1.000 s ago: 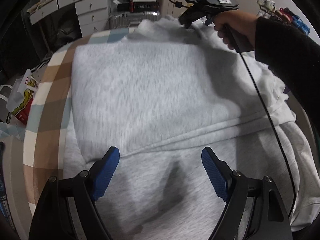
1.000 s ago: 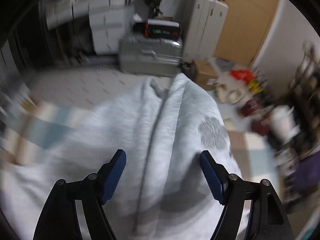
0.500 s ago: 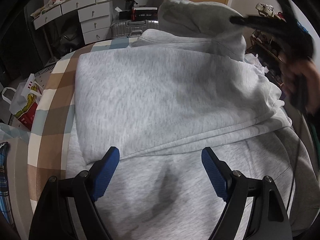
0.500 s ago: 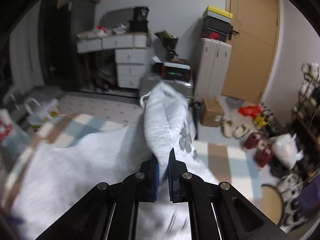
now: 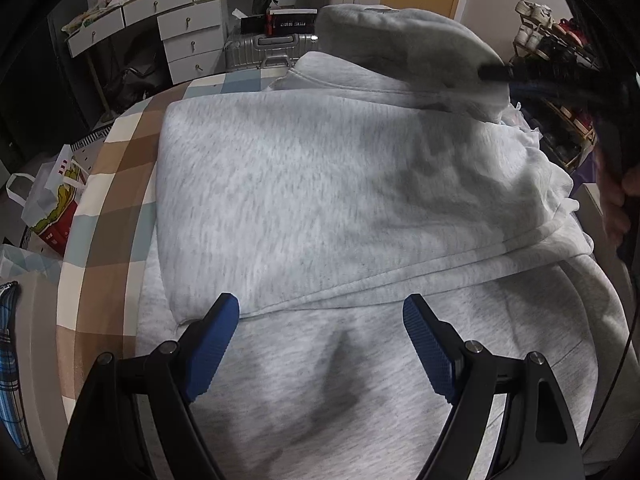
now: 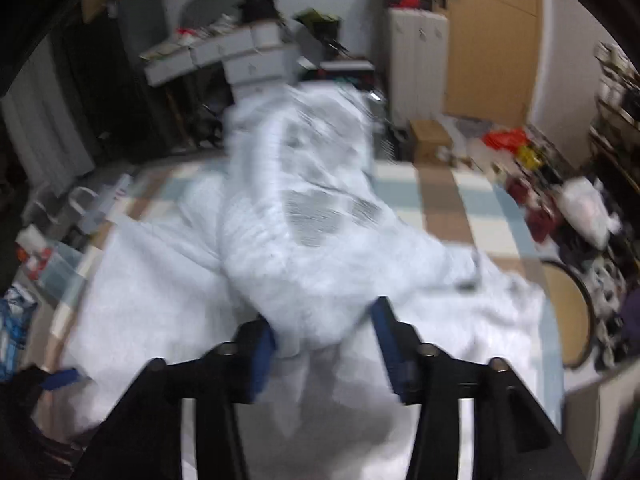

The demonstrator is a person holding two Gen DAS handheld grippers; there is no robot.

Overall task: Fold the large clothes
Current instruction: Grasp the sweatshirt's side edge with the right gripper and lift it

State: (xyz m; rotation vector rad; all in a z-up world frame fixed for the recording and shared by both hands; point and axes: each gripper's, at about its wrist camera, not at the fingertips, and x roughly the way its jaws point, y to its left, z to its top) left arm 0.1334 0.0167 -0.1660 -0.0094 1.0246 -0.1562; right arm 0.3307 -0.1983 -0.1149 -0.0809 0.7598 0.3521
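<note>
One big grey hoodie [image 5: 320,184] lay on the bed [image 5: 108,216], which had a checked cover of brown, blue and white squares. The hoodie was partly folded — a flat folded layer covered the middle of the bed, and its lower edge ran across from the bed's left side toward the right side.

The left gripper [image 5: 320,344] hung over the near part of the hoodie. Its blue fingers [image 5: 212,344] stood wide apart and held nothing. The folded edge lay just ahead of them, running side to side.

The right gripper [image 6: 324,356] was nearer the hood [image 6: 304,216], the lump of cloth bunched up toward the far edge of the bed. Its fingers had just been opening. The end of the hood sat between them, but the picture was blurry and I could not tell if the pads were pressing on it. The hood stretched away from the fingers, straight ahead toward the far edge.

I counted one hoodie, one bed and two grippers. I think the hood needed to be laid down flat over the folded part next, and the right hand [image 5: 620,204] was the closer one for that.
</note>
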